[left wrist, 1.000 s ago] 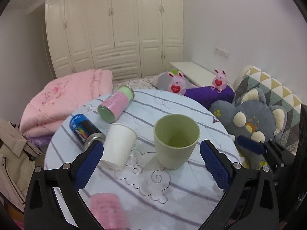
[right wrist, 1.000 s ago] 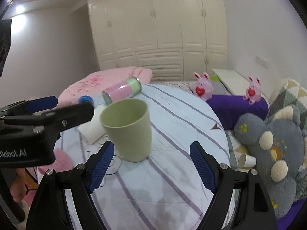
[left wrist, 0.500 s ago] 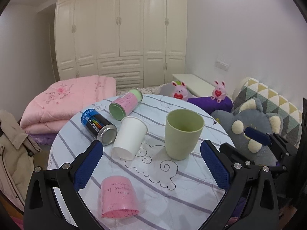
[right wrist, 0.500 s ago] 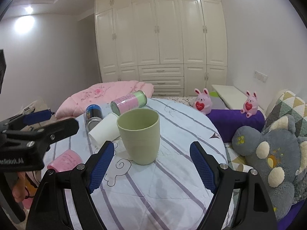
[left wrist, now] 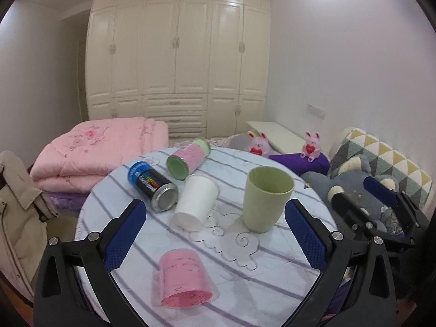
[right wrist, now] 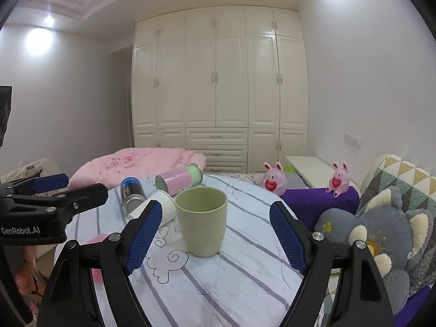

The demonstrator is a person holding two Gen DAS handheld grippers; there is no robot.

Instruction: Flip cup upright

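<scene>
1. The round desk [left wrist: 272, 280] has a striped cloth with swirly cloud shapes on it. Its edge curves close to a grey stuffed toy [right wrist: 381, 234] on the right side and a folded pink blanket [left wrist: 103, 150] at the back left.
2. The green cup [left wrist: 267, 199] stands up straight, mouth up, near the middle of the desk. It looks smooth and gets a bit wider at the top.
3. There is bare cloth in front of the green cup and to its right, out to the desk edge.
4. To the left of the green cup lies a white cup [left wrist: 196, 201] on its side, near it but not touching.
5. A shiny can [left wrist: 152, 185] with a blue and black label lies on its side just beside the white cup. Behind them lies a pink and green tin [left wrist: 188, 158], also on its side.
6. A pink cup [left wrist: 182, 280] lies on its side near the front edge of the desk.
7. The left claw [left wrist: 215, 234] is spread wide and holds nothing. Its blue pads [left wrist: 122, 234] look bumpy.
8. The right claw [right wrist: 215, 234] is also spread wide and holds nothing. The green cup sits between its two fingers but apart from both.
9. Two small pink bunny toys [right wrist: 275, 179] sit past the far side of the desk.
</scene>
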